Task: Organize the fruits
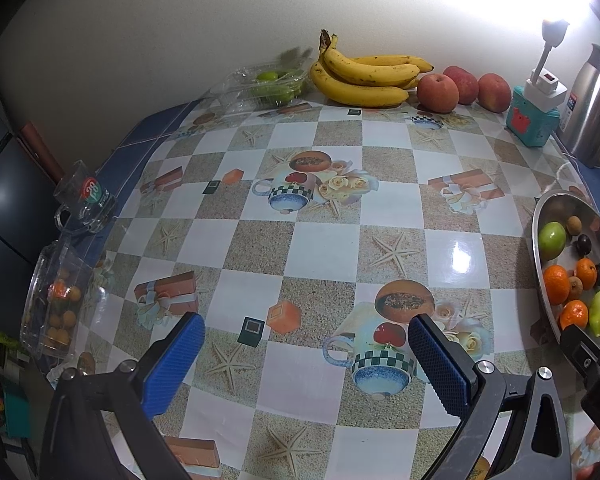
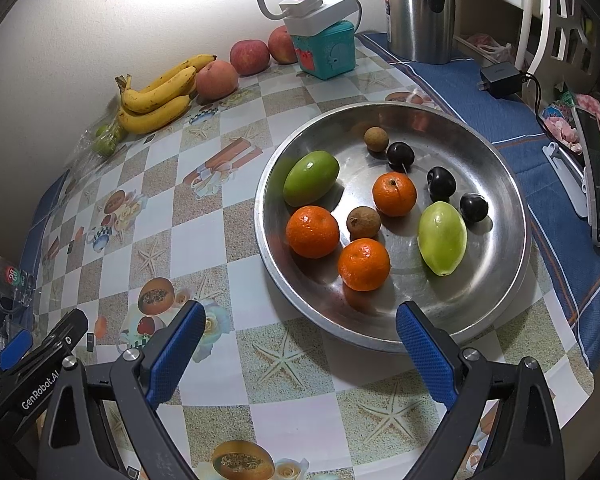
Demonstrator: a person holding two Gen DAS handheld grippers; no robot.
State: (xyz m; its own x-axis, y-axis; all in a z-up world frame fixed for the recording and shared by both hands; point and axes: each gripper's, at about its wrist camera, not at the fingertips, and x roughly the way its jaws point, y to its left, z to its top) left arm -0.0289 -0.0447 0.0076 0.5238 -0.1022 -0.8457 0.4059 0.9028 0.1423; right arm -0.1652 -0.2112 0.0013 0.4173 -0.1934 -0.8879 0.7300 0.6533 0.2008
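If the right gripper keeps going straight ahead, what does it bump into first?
Probably the near rim of the metal bowl, which lies right ahead of the open right gripper. If it cleared the rim, the nearest orange looks next, though depth is hard to judge here.

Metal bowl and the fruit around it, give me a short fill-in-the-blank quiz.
1. The metal bowl holds ___ oranges.
2. The bananas lie against the ___.
3. Both the left tool and the right tool are ___.

Missing words: three; wall; open
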